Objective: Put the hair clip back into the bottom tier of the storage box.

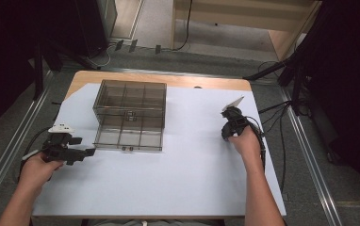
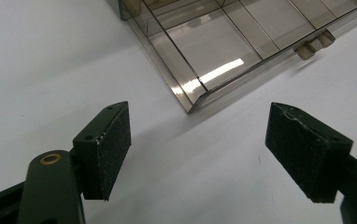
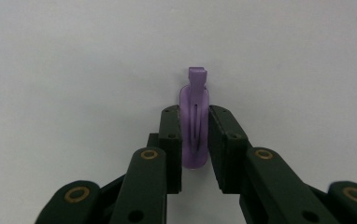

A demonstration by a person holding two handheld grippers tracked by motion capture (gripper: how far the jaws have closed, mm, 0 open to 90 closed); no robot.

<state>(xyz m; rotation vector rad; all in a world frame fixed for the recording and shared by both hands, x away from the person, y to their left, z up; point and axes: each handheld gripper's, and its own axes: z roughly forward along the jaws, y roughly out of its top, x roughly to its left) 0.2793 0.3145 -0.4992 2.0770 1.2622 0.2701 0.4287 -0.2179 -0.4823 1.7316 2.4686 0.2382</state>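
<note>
Right hand-held gripper (image 3: 195, 140) clamped on a purple clip (image 3: 195, 126), both pads pressed flat against its sides, the clip's narrow tab end poking out past the fingertips. Clip held edge-on over the white surface (image 3: 74, 70), down at or just above it; contact could not be told. Seen from above at the right side of the surface, well apart from the clear compartment box (image 1: 130, 115). Left hand-held gripper (image 2: 214, 149) held with jaws wide apart, nothing between them, hovering low just off the near left corner of the box (image 2: 200, 93). Box compartments seen through smoky clear walls, two small latches on its front edge.
</note>
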